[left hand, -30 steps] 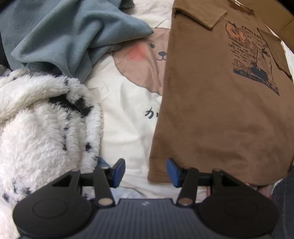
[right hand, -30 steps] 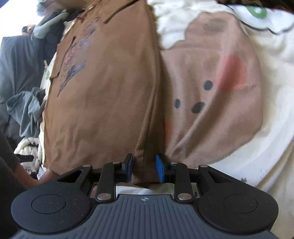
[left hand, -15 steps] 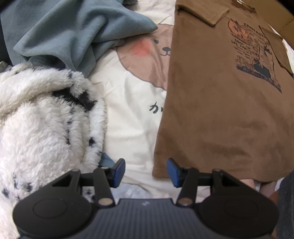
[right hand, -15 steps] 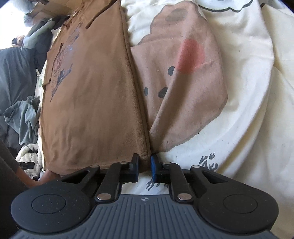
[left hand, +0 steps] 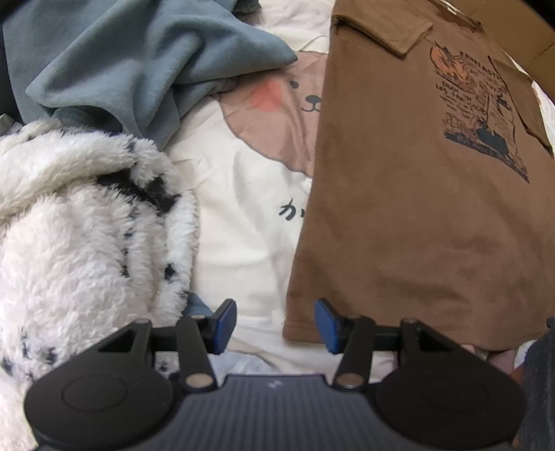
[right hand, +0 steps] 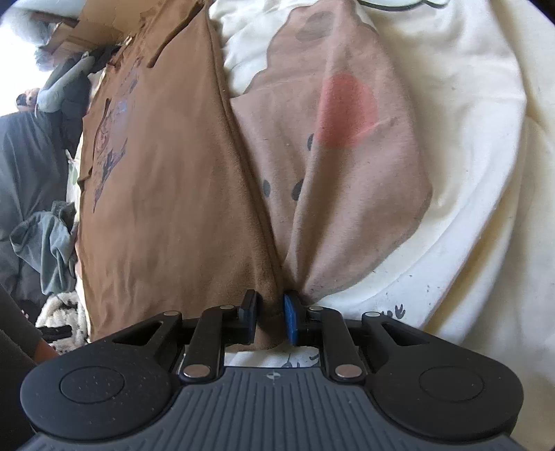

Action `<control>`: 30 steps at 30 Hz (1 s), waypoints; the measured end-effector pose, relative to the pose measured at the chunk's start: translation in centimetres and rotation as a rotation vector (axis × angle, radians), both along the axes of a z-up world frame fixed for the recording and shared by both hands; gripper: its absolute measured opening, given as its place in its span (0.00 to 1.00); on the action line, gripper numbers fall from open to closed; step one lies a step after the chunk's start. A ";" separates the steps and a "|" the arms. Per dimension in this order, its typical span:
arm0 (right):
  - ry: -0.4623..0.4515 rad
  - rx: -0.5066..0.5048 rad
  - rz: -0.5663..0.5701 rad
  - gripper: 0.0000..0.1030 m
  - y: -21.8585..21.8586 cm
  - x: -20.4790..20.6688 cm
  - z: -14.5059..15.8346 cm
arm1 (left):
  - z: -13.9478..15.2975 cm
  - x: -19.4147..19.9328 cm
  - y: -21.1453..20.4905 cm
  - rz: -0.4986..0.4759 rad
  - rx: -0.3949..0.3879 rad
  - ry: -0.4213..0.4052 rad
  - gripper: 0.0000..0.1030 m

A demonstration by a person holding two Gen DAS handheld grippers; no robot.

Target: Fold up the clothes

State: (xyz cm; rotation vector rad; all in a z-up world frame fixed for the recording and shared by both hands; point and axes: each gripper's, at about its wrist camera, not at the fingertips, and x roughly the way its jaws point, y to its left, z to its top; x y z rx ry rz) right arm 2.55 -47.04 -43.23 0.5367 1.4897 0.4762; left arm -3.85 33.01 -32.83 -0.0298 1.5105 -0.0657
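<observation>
My right gripper (right hand: 270, 321) has the hem corner of the brown T-shirt (right hand: 166, 194) between its blue pads; the jaws are opening, and the soft, suede-looking cloth sits bunched in the narrow gap, the pads at most just touching it. Through the right wrist view the shirt's folded side edge runs up and away from that corner as a thick straight ridge. Just right of it the cream blanket (right hand: 478, 194) is pulled into a pleat, creasing its printed tan bear face with a pink cheek spot and dark dot features. My left gripper (left hand: 275, 324) points down with jaws spread about halfway and nothing between them, only cream blanket (left hand: 242, 243) below. Its right pad stands just at the other hem corner of the brown T-shirt (left hand: 409, 225), whether touching I cannot tell. The shirt lies flat and roughly rectangular on the blanket, sleeves folded in, a dark and orange graphic print near the chest. Left of the left gripper bulges a shaggy white fleece garment (left hand: 76, 249) with black flecks, thick pile, rounded heap. Beyond it a slate blue sweatshirt (left hand: 138, 62) lies crumpled in smooth, heavy folds, overlapping the blanket's bear print. Cardboard (right hand: 86, 31) shows at the far end.
</observation>
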 end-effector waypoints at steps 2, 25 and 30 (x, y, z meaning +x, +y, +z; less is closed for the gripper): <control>0.009 0.005 -0.003 0.19 -0.1 -0.2 -0.1 | 0.0 0.1 0.2 0.012 -0.006 -0.006 0.52; -0.067 -0.199 0.049 0.03 0.5 -0.6 5.0 | -3.5 0.1 2.6 0.154 -0.212 -0.030 0.41; -0.064 -0.230 0.045 0.03 0.5 -0.6 5.3 | -4.7 -0.3 2.5 0.157 -0.243 0.001 0.40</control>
